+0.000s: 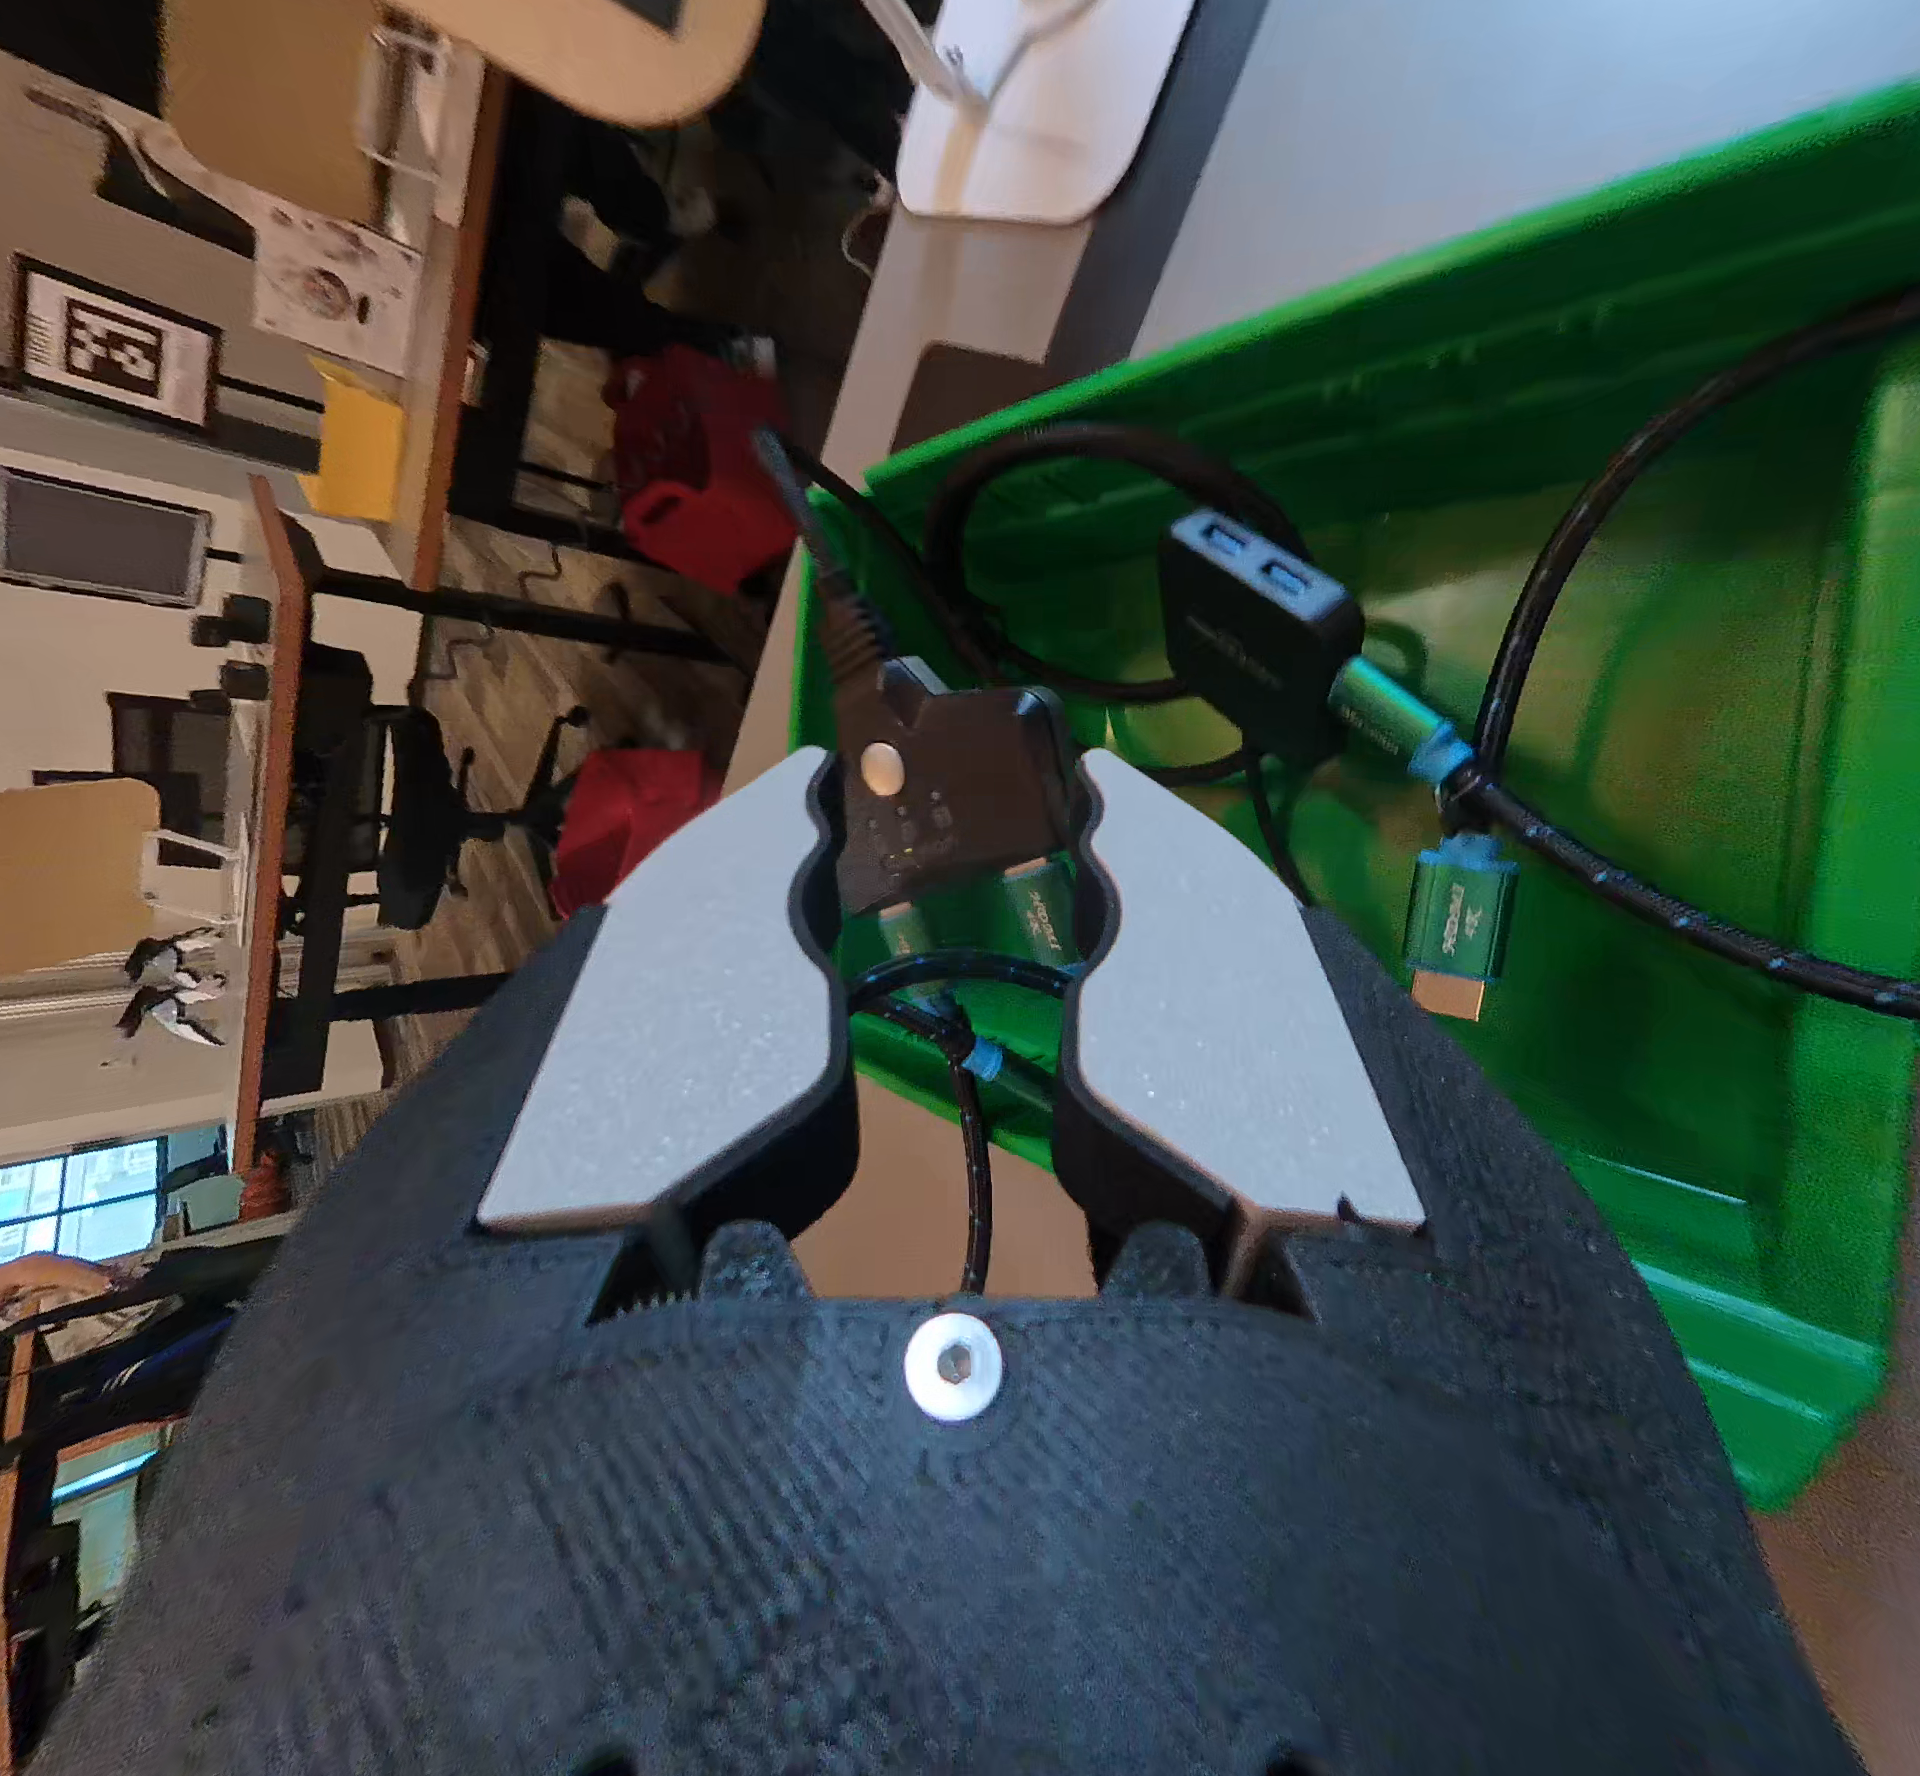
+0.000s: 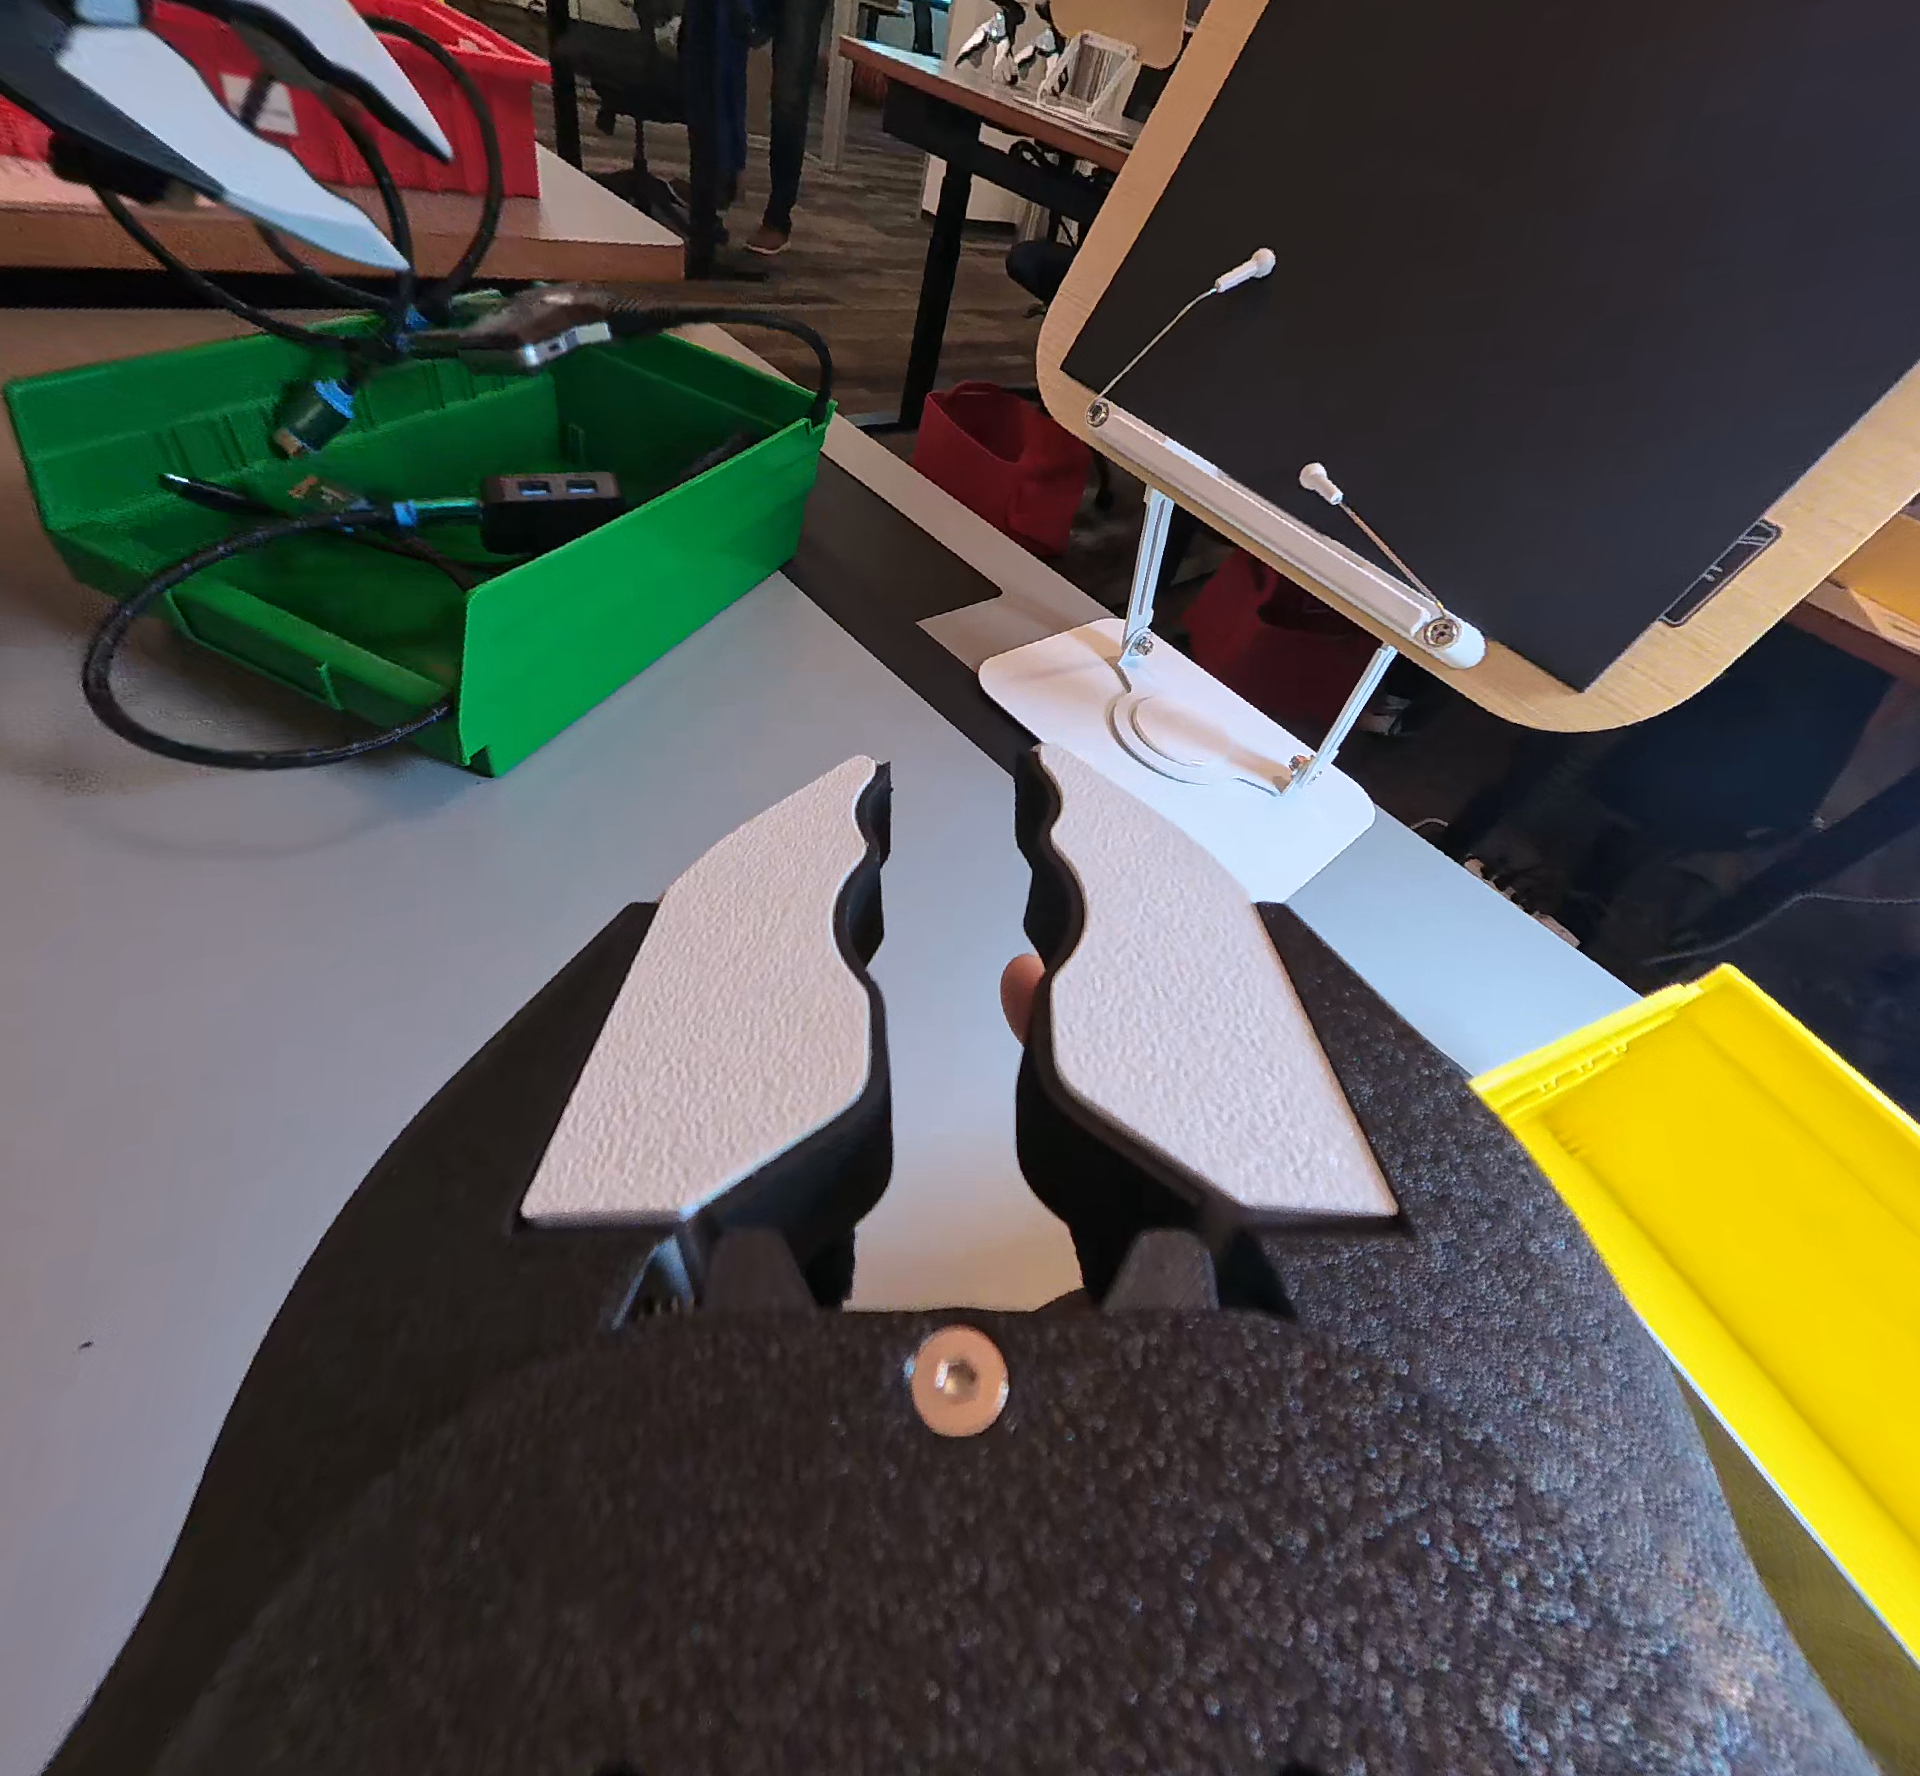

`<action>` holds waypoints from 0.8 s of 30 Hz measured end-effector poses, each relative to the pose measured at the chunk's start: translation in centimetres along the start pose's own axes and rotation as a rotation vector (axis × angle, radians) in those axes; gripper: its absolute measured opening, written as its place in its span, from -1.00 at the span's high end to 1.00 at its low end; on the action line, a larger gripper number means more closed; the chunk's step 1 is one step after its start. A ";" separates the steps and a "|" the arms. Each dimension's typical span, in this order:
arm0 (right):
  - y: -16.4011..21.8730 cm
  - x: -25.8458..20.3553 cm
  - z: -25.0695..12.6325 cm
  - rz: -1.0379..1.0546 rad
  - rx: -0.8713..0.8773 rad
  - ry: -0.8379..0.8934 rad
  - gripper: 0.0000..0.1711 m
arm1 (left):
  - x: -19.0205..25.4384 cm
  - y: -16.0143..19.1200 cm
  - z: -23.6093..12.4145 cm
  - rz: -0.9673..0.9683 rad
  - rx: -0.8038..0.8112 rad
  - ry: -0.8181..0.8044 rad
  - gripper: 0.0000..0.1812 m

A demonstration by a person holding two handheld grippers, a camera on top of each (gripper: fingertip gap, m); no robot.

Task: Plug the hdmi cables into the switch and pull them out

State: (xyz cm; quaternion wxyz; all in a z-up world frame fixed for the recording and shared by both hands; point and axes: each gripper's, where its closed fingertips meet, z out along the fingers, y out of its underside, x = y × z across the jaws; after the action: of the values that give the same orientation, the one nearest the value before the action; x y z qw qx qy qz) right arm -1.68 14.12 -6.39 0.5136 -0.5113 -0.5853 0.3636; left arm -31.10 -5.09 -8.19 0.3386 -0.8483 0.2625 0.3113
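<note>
You have the black switch (image 1: 951,791) lifted above the green bin (image 1: 1714,583), two green-headed HDMI plugs (image 1: 1029,916) seated in it. A third plug (image 1: 1455,926) dangles loose beside it.

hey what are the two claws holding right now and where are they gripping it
The left claw grips the black HDMI switch by its two side edges, above the green bin. The right claw is open and holds nothing.

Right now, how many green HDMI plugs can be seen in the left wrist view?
4: two plugged into the switch at and, one in the black hub at, one hanging free at. Others may be hidden.
</note>
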 end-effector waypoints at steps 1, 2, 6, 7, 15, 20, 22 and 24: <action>-0.1 0.0 0.0 0.006 0.003 -0.004 0.73 | 0.0 -0.9 -0.9 -0.008 0.026 -0.007 0.54; -0.1 -0.1 0.1 0.012 0.006 -0.009 0.73 | 0.3 -1.8 -1.8 -0.014 0.053 -0.001 0.54; -0.3 -0.7 0.3 0.013 0.009 -0.026 0.73 | 5.6 -2.9 -2.5 -0.084 -0.024 0.233 0.55; -0.4 -0.9 0.3 0.005 0.007 -0.028 0.73 | 7.7 -2.1 -2.1 -0.108 -0.097 0.322 0.51; -0.4 -0.9 -0.2 -0.022 0.004 -0.032 0.73 | 12.8 3.7 4.7 -0.167 -0.371 0.382 0.62; -0.3 -0.3 -0.5 -0.010 0.013 -0.029 0.73 | 10.8 1.0 2.8 -0.169 -0.237 0.332 0.78; -0.8 -0.4 -0.6 -0.006 0.031 -0.038 0.73 | 9.8 -0.9 0.7 -0.212 -0.134 0.336 0.83; -1.3 -0.7 -0.7 -0.002 0.050 -0.050 0.73 | 8.5 -2.8 -1.4 -0.258 -0.022 0.320 0.84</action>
State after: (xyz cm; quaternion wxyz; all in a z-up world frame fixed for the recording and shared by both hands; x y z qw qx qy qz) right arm -1.33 13.09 -5.22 0.5119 -0.4886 -0.5892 0.3901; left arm -23.08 -6.36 -12.27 0.3204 -0.9171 0.1987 0.1294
